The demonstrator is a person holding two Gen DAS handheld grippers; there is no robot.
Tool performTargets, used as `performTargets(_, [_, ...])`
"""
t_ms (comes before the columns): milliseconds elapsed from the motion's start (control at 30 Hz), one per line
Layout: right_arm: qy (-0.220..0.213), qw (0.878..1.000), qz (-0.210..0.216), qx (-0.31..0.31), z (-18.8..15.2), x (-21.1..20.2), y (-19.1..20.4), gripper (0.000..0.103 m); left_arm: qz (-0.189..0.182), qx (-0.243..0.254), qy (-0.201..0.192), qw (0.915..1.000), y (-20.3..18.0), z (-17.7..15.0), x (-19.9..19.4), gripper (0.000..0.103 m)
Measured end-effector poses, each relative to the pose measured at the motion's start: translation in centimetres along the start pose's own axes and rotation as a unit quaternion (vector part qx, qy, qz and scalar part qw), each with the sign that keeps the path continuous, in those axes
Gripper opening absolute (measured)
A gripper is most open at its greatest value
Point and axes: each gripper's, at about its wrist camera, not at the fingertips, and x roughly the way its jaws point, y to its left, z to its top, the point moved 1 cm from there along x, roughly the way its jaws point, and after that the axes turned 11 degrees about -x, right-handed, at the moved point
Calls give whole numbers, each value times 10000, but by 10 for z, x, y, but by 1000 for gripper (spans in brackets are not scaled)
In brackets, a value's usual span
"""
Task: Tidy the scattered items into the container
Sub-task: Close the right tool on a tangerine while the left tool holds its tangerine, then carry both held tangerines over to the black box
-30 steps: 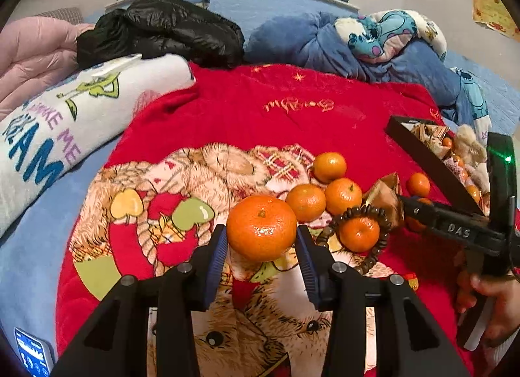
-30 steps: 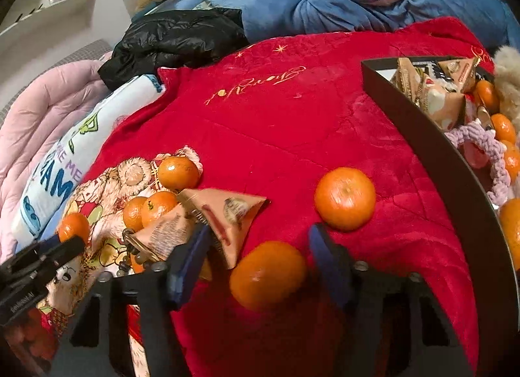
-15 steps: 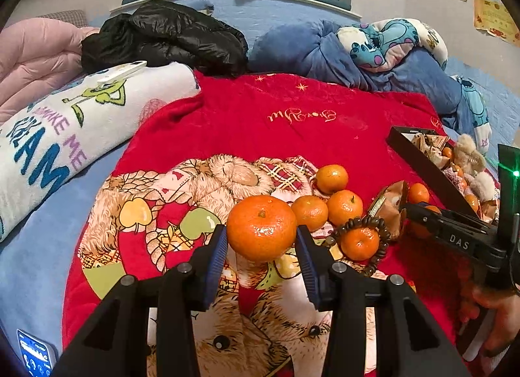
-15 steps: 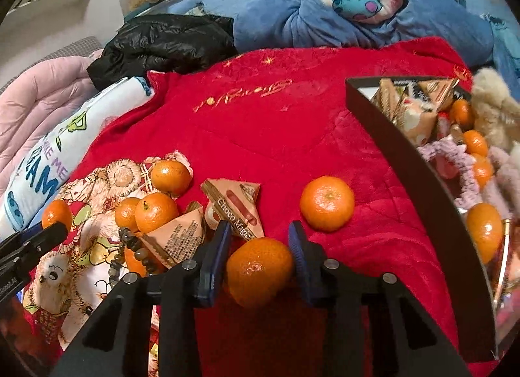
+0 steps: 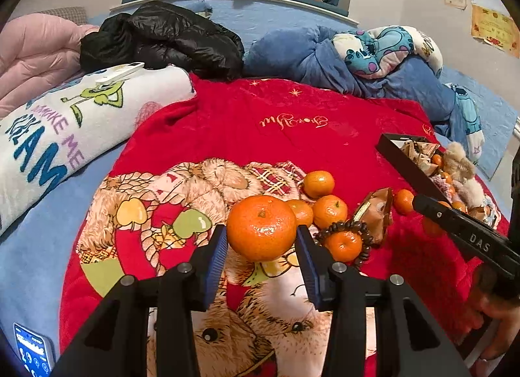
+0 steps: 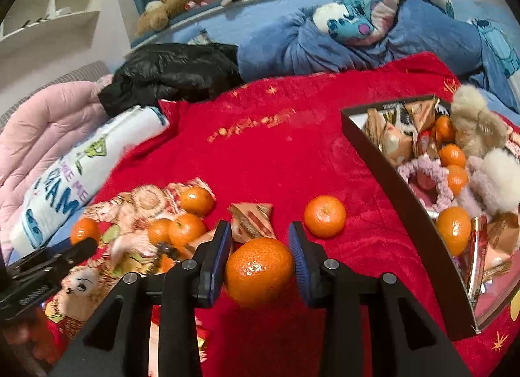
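Observation:
My left gripper [image 5: 261, 243] is shut on a tangerine [image 5: 261, 229] and holds it above the red blanket. My right gripper [image 6: 260, 258] is shut on another tangerine [image 6: 258, 271], lifted off the blanket. The dark box [image 6: 377, 155] stands to the right and holds tangerines, snack packets and plush toys; it also shows in the left wrist view [image 5: 409, 165]. Several loose tangerines [image 5: 330, 211], a bead bracelet [image 5: 364, 230] and triangular snack packets [image 6: 252, 222] lie on the blanket. One tangerine [image 6: 325, 216] lies near the box.
A black jacket [image 5: 162, 38], a white printed towel [image 5: 65, 120], a pink quilt [image 5: 29, 55] and a blue Stitch blanket [image 5: 373, 58] ring the red blanket [image 5: 260, 123]. A phone [image 5: 32, 351] lies at the lower left.
My right gripper closed on the tangerine and lifted it from the blanket. My left gripper rose a little with its tangerine still held.

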Motion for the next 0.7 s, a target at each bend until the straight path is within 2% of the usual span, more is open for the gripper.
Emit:
performTargets(200, [-207,9995,5,-258,4,-15,13,35,-171,55,-32,9998,-15,0,-8,44])
performTargets(333, [-199,9994,240,-113,3,-20,7,35,-333,171,-9,9993,-34,-6,-13,44])
performTargets(533, [-354,9993,127,-81,0,-42,-12,35,-954,508,145,9940,-83,-20,-19,44])
performTargets(600, [-384,9992,-50,67,-2,-50,-22,35,-1270,563,168,9902,-102,-23,-22,44])
performTargets(700, [-447,9982,-175,352,-6,-60,-41,35,-1529,709,91,9857,-134,-29,-27,44])
